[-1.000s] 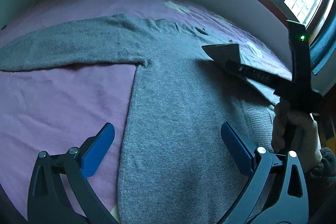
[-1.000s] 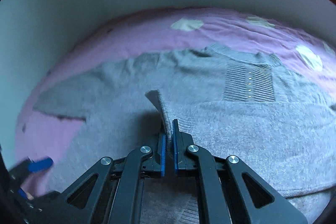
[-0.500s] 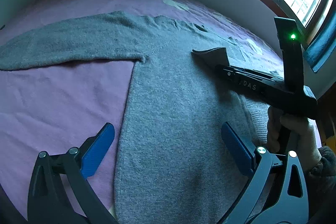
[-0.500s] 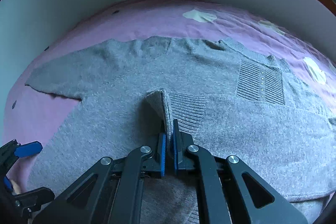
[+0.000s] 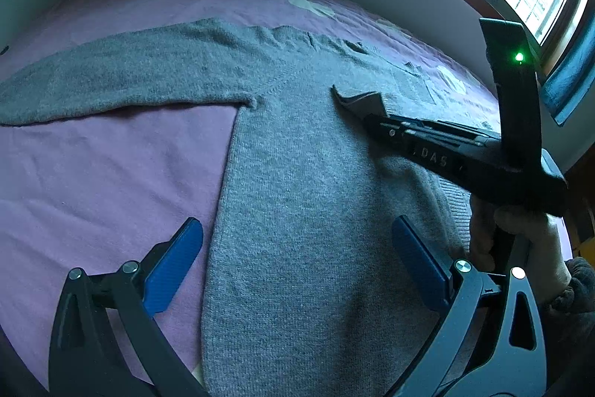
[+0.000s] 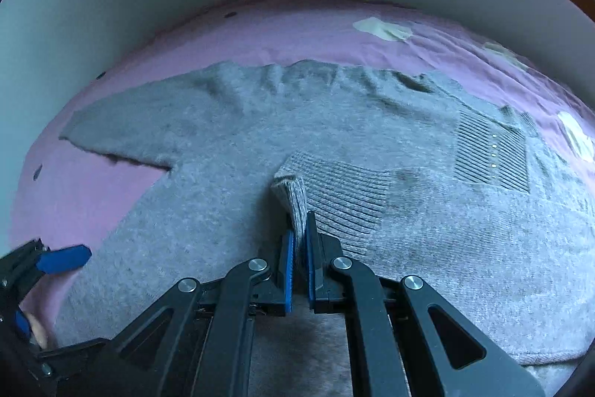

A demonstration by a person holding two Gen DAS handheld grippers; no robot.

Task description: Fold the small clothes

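- Grey sweater (image 5: 297, 211) lies flat on the bed's pink sheet (image 5: 111, 166), one sleeve stretched out to the left.
- Right gripper (image 6: 300, 240): jaws clamped on the ribbed cuff (image 6: 293, 196) of the other sleeve, folded over the sweater's body.
- Left gripper (image 5: 297, 255): jaws wide, nothing held, above the sweater's near edge.

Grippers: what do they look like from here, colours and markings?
Both are black frames with blue finger pads and silver pivot bolts. The left gripper shows this close up; the right gripper carries white "DAS" lettering and a green light.
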